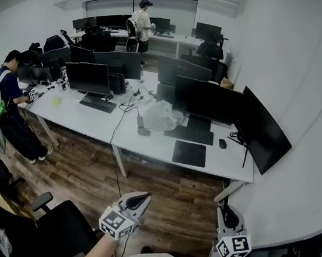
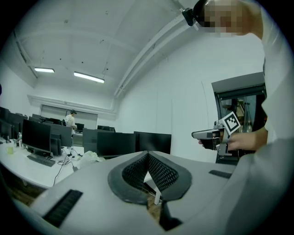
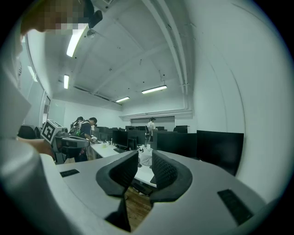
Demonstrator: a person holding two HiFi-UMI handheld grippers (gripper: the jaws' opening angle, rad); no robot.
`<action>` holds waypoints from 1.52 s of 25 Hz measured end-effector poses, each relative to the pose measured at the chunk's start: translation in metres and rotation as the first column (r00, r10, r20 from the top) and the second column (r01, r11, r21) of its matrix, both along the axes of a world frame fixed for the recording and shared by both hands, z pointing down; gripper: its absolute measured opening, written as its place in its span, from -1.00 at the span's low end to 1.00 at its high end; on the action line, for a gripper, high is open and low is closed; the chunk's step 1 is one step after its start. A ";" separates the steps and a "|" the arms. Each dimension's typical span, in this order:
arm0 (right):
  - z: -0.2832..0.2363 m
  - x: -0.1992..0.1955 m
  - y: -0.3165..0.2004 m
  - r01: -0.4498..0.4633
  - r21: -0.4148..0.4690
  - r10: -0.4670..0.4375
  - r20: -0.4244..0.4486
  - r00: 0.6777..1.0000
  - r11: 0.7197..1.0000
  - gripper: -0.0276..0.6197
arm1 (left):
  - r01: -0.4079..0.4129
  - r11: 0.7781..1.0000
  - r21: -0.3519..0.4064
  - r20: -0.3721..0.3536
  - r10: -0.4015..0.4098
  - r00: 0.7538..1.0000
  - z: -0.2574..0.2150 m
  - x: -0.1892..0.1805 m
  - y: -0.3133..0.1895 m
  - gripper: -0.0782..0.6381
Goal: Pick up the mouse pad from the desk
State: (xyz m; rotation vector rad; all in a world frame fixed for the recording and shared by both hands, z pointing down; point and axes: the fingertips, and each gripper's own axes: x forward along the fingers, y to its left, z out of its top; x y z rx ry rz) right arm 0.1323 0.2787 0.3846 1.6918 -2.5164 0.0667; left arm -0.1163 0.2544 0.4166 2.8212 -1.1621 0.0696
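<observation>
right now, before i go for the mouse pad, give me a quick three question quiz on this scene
1. True or false: the right gripper is holding the mouse pad.
2. Which gripper's jaws are pressed together? A) left gripper B) right gripper C) both
3. In the head view, what lies on the desk just beyond the mouse pad?

Key
1. False: its jaws stand apart with nothing between them, and the mouse pad lies flat on the desk.
2. A
3. The keyboard.
</observation>
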 end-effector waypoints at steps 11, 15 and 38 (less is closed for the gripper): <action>0.007 -0.021 -0.001 -0.008 0.014 0.008 0.008 1.000 1.000 -0.31 | -0.054 0.998 -0.014 0.003 0.054 0.999 0.013 -0.009 -0.003 -0.74; 0.014 -0.025 -0.001 -0.020 -0.015 0.020 0.010 1.000 1.000 -0.25 | -0.055 0.998 -0.022 0.005 0.055 0.998 0.018 -0.012 -0.007 -0.74; 0.059 0.031 -0.159 0.026 -0.106 -0.024 0.023 0.999 0.994 -0.12 | 0.000 0.998 -0.070 0.036 0.002 0.999 0.044 0.038 -0.147 -0.74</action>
